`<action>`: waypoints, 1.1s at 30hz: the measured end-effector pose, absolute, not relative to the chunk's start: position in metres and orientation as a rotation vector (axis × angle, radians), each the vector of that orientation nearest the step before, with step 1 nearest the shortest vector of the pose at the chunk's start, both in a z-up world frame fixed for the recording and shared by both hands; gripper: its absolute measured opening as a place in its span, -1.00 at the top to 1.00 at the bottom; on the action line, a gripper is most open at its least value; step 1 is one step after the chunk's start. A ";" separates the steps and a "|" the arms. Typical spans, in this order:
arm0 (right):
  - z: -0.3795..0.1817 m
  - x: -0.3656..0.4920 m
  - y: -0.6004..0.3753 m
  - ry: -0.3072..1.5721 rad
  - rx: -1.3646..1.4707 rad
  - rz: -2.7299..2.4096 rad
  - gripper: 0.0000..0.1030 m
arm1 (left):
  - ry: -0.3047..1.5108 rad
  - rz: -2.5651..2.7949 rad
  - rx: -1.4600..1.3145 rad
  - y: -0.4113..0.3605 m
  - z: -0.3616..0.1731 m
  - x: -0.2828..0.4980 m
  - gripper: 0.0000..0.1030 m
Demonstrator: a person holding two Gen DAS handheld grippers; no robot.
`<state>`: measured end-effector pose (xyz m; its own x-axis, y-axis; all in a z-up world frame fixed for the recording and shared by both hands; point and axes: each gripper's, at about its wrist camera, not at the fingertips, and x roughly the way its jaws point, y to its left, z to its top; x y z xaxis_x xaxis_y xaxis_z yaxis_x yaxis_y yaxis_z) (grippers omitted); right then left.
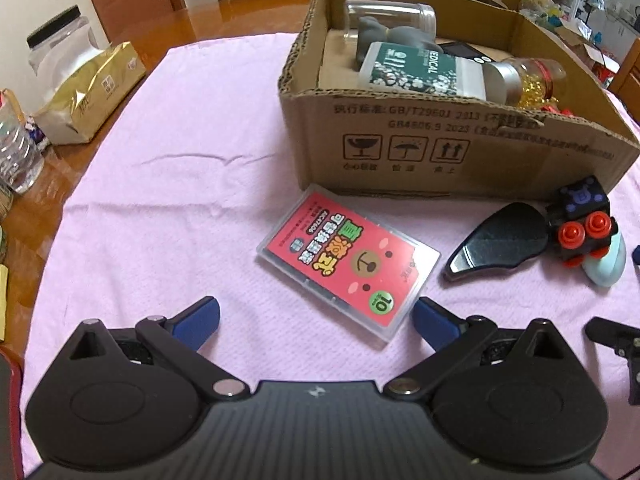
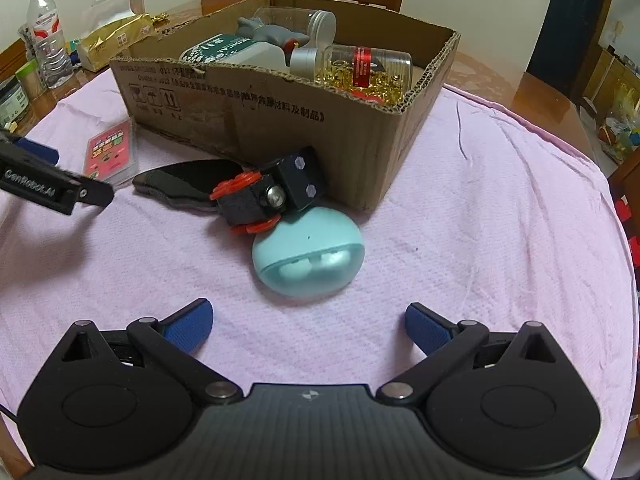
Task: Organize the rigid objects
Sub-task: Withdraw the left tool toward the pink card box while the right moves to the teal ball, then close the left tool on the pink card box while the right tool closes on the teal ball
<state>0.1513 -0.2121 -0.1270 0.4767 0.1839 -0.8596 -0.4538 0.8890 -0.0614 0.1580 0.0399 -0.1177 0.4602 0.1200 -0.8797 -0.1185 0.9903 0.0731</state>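
Observation:
A cardboard box (image 1: 452,152) (image 2: 280,120) on the pink cloth holds jars, a green-labelled container (image 1: 412,70) and a grey figure. In front of it lie a clear case with a red card (image 1: 348,268) (image 2: 112,152), a dark flat teardrop-shaped piece (image 1: 500,242) (image 2: 188,184), a black block toy with red wheels (image 1: 580,220) (image 2: 268,196) and a teal oval earbud case (image 2: 308,252) (image 1: 608,264). My left gripper (image 1: 316,320) is open, just short of the card case. My right gripper (image 2: 308,326) is open, just short of the teal case.
A gold foil packet (image 1: 92,88) (image 2: 116,40), a clear tub with a black lid (image 1: 60,48) and a water bottle (image 2: 46,36) stand off the cloth at the left. Wooden chairs sit behind the table. The left gripper's side (image 2: 52,188) shows in the right wrist view.

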 end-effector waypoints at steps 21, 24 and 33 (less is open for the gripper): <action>-0.117 0.160 -0.198 1.031 -0.340 0.638 -0.74 | 1.089 0.121 -0.047 0.046 -0.121 0.160 -0.99; -0.114 0.149 -0.197 1.061 -0.319 0.688 -0.74 | 1.090 0.117 -0.044 0.046 -0.121 0.161 -0.99; -0.117 0.166 -0.191 1.014 -0.357 0.715 -0.74 | 1.090 0.106 -0.038 0.044 -0.122 0.163 -0.99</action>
<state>0.1663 -0.1906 -0.1171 0.3315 0.3754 -0.8656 -0.6897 0.7224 0.0491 0.1630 0.0442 -0.1219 0.4580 0.0675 -0.8864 -0.1046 0.9943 0.0217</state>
